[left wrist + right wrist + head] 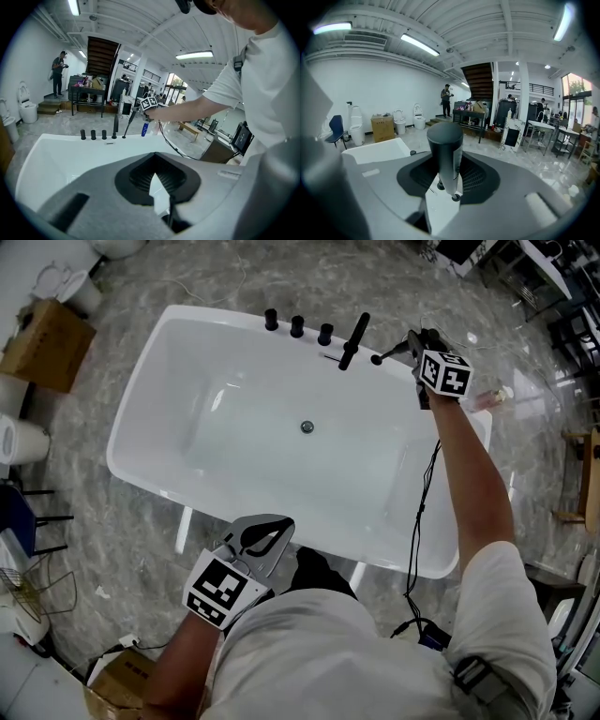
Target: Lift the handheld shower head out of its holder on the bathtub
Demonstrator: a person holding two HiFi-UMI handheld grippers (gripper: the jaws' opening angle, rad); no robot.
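Your right gripper [413, 343] is clamped on the black handheld shower head [445, 150], its jaws partly closed around the handle, at the far right corner of the white bathtub [120, 454]. The wand slants down towards the rim, just beside the black spout [353, 340]; whether its lower end has cleared the holder cannot be told. Your left gripper [273, 530] hangs by the near rim, jaws together and empty
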